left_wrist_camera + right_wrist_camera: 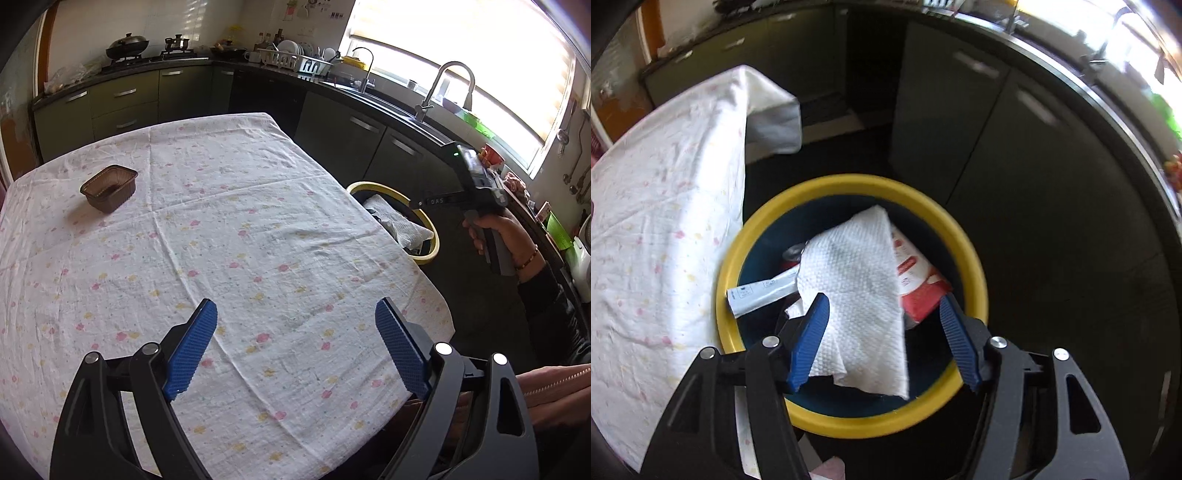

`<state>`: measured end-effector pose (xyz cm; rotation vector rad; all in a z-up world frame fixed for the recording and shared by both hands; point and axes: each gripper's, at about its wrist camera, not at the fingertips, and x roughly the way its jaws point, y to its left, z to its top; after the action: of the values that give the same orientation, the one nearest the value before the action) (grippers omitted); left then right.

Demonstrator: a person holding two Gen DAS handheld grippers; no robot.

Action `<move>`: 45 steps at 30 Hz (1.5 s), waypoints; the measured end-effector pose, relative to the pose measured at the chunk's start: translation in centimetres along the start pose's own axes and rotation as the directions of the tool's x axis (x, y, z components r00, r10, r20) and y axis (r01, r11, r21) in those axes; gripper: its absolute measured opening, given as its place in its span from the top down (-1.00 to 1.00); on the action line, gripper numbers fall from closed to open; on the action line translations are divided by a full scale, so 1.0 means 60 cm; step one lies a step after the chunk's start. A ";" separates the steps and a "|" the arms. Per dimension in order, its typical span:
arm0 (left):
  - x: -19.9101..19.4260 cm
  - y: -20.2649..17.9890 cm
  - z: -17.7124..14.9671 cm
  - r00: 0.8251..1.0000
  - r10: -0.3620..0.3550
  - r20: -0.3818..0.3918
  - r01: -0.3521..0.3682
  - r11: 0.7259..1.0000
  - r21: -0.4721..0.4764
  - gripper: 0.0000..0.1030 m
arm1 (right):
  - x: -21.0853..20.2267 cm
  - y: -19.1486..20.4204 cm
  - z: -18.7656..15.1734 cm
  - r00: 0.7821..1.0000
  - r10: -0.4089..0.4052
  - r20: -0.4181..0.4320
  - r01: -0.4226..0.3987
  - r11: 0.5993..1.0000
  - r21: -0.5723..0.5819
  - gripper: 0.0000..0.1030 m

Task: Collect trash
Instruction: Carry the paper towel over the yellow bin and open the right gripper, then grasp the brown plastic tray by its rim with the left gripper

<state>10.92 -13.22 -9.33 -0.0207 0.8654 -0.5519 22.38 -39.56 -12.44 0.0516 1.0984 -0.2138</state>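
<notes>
Setting: kitchen with dark lower cabinets, a sink under a bright window, and a table (pixel 229 229) under a white flowered cloth.
Bin: round, yellow-rimmed trash bin (pixel 979 280) on the floor just beside the table's right edge – already holding a red-and-white packet (pixel 916 280) and a grey wrapper (pixel 757 293).
Right gripper (pixel 884 339): pointing steeply down over the bin, jaws well apart, not pressing on anything.
Paper towel (pixel 857 295): white, crumpled, between the open blue pads and over the bin's mouth; lower edge near the left pad – cannot tell whether touching it or already free.
Left gripper (pixel 295 350): hovering over the near part of the table, jaws wide apart, nothing between them.
Remaining trash: small brown plastic tray (pixel 109 188), far left on the cloth, well apart from both grippers.
Likely step: release of the towel into the bin, then a reach for the tray.
Risk, towel: light and broad – could cling to the left pad's ribbed rubber and ride back out if pulled away quickly, or drape over the yellow rim and slide to the floor.
Risk, tray: thin, springy walls – could buckle or skid across the loose cloth under a hard or off-centre squeeze.
Risk, cloth: wrinkled and unsecured – could be snagged by a low pad and dragged, tray and all.
Risk, bin: close to the table's overhanging cloth – a careless swing could knock the rim.
</notes>
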 end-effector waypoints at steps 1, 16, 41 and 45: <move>0.003 0.000 0.001 1.000 -0.002 -0.003 0.002 1.000 0.000 -0.73 | -0.020 0.001 -0.007 0.999 -0.001 0.036 0.000 1.000 0.011 -0.20; 0.026 0.109 0.100 1.000 0.026 -0.013 -0.025 0.994 0.108 -0.91 | -0.155 0.175 -0.089 0.916 0.371 0.151 -0.351 0.926 -0.142 -0.30; 0.187 0.287 0.208 0.968 0.181 -0.174 -0.143 0.967 0.210 0.04 | -0.120 0.245 -0.106 0.887 0.450 0.106 -0.438 0.891 -0.123 -0.30; 0.191 0.287 0.199 0.963 0.199 -0.181 -0.160 0.964 0.212 0.36 | -0.121 0.249 -0.108 0.880 0.462 0.106 -0.450 0.885 -0.122 -0.30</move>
<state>33.31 -6.17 -13.79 0.2958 0.9948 -0.4701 16.47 -22.92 -9.90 0.2082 0.9328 0.2588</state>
